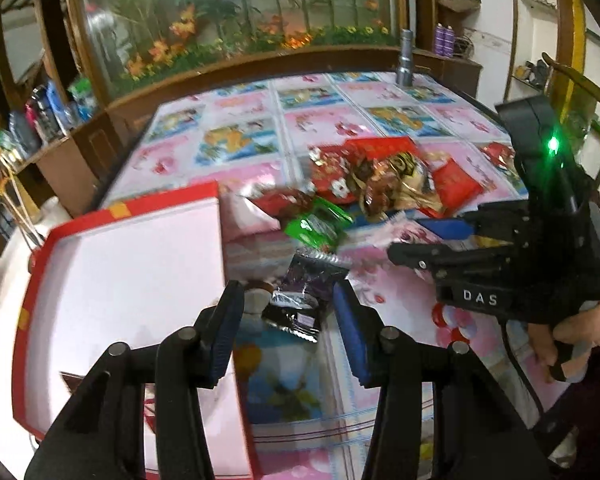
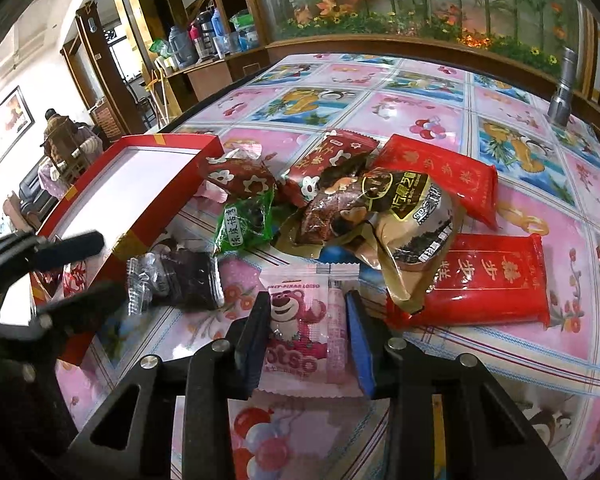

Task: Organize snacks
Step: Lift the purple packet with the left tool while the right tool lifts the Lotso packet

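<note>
A red box with a white inside (image 1: 140,272) (image 2: 128,184) lies at the table's left. My left gripper (image 1: 290,300) is open, its fingers astride a dark purple snack packet (image 1: 304,296) (image 2: 184,280) lying beside the box. My right gripper (image 2: 306,312) is open around a pink Lotso packet (image 2: 304,332) on the table; it also shows in the left wrist view (image 1: 432,240). A pile of snacks lies behind: a green packet (image 2: 248,224) (image 1: 316,224), red flat packs (image 2: 488,280), a gold-black bag (image 2: 404,216).
A silver flashlight (image 2: 562,92) (image 1: 405,60) stands at the table's far edge. A wooden cabinet with a flower mural (image 1: 228,24) runs behind the table. Bottles (image 2: 208,40) stand on a side shelf to the left.
</note>
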`<state>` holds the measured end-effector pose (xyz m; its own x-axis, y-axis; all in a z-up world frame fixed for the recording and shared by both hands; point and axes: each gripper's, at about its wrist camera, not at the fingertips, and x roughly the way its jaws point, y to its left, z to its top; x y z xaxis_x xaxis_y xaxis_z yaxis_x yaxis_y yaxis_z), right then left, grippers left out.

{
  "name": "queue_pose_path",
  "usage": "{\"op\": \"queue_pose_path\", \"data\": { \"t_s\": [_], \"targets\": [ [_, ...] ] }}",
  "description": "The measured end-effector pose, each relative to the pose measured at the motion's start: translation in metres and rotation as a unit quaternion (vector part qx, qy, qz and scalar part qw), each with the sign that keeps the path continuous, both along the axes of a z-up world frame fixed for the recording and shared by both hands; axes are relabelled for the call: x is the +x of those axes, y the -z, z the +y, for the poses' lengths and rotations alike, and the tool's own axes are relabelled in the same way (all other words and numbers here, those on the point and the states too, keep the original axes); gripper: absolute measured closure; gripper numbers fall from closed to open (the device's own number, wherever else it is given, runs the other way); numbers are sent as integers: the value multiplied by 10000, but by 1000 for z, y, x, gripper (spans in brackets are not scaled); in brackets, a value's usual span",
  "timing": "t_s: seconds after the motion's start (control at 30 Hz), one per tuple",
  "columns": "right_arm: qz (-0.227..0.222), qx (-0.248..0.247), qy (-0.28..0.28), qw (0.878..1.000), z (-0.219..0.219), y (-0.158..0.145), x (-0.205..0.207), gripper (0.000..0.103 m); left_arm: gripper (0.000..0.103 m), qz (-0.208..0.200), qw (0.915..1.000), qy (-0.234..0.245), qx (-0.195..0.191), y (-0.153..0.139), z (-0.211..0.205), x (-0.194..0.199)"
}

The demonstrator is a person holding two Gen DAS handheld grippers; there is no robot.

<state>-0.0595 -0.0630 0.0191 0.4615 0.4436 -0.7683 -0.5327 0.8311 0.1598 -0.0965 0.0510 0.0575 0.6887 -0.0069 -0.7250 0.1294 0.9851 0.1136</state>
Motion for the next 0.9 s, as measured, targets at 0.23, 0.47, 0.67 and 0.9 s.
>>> {"op": "queue_pose_path", "data": {
  "t_s": [0.23,0.47,0.67,0.9],
  "targets": [
    [-5,-5,-1,10000,1,0,-1,65,58,-130,9997,-63,204,-3,-2,-1],
    [-7,-14,-3,10000,1,0,0,65,58,-216,9988,-189,404,-5,-3,-2],
    [-5,-12,-1,10000,1,0,-1,65,58,-263,9982,-211,487,-6,-5,-3],
    [-10,-22,-3,10000,1,0,-1,65,58,-258,9982,-239,487,-6,-3,-2]
  ]
}}
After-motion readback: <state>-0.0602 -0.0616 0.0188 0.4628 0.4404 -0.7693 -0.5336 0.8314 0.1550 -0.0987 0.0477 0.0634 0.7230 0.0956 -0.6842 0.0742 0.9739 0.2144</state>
